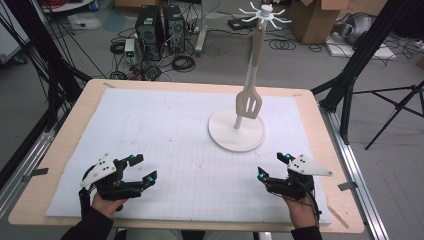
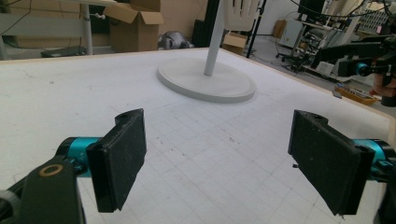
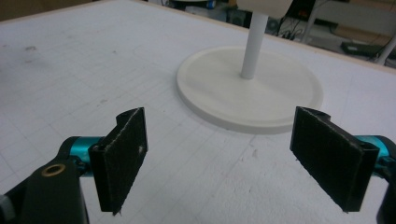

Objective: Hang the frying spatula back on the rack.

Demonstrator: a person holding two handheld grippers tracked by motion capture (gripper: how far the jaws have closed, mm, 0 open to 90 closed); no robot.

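A white stand with a round base [image 1: 227, 137] and a thin pole stands on the right half of the mat, with a ring of hooks [image 1: 264, 14] at its top. From one hook a beige slotted spatula [image 1: 250, 102] hangs down beside the pole. My left gripper [image 1: 143, 168] rests low over the mat's near left part, open and with nothing between its pads [image 2: 119, 161]. Near the front right, my right gripper [image 1: 273, 166] is also open and empty, a short way in front of the base [image 3: 280, 98]. Both grippers point toward the stand.
A white gridded mat [image 1: 165, 130] covers the wooden table [image 1: 65, 150]. Beyond the far edge are computer towers [image 1: 160, 25], loose cables and cardboard boxes [image 1: 315, 20] on the floor. Black frame legs [image 1: 350, 75] stand by the table's right side.
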